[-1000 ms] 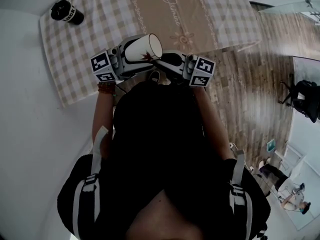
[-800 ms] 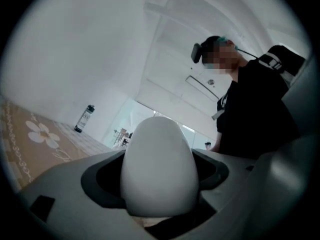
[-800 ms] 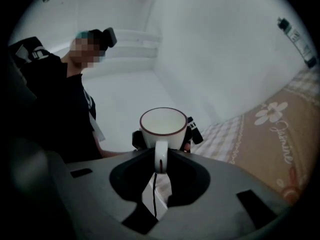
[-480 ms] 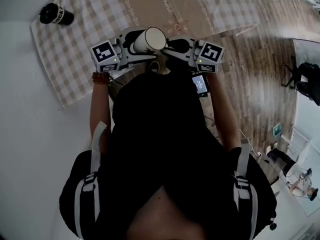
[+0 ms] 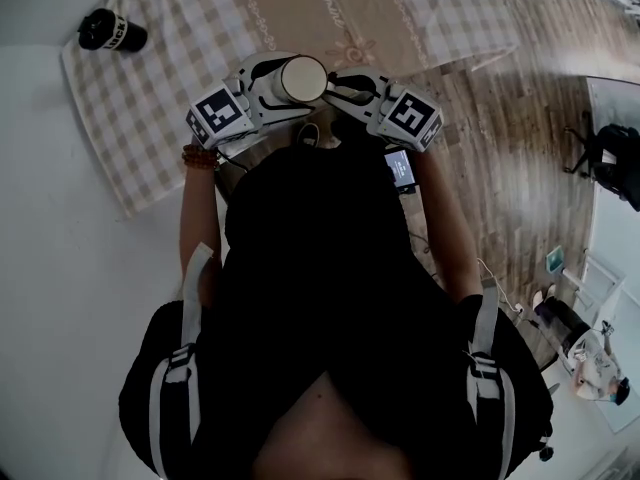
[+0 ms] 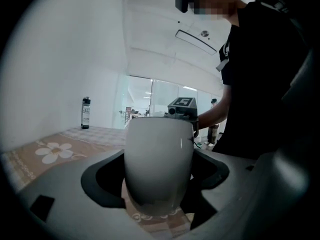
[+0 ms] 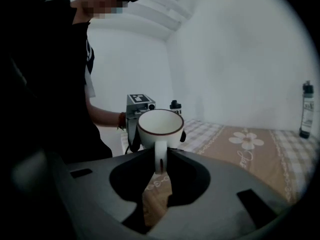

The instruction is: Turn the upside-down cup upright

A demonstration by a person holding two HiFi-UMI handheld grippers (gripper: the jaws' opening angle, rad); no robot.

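Note:
A white cup (image 5: 302, 78) with a dark rim hangs in the air over the near edge of the checked tablecloth (image 5: 150, 118), mouth up towards the head camera. My left gripper (image 5: 272, 93) is shut on the cup's body (image 6: 159, 154), which fills the gap between its jaws. From the other side my right gripper (image 5: 338, 84) is shut on the cup's handle (image 7: 159, 156). In the right gripper view the open mouth of the cup (image 7: 160, 125) faces the camera, tilted slightly, with the left gripper's marker cube (image 7: 140, 104) behind it.
A black bottle (image 5: 112, 30) stands at the table's far left corner, also seen as a bottle (image 6: 86, 113) in the left gripper view. A beige runner with flowers (image 5: 360, 18) crosses the cloth. Wooden floor (image 5: 500, 148) lies to the right of the table.
The cup has turned from lying sideways with its mouth to the right to mouth up. Both grippers rolled with it and sank a little, still holding it.

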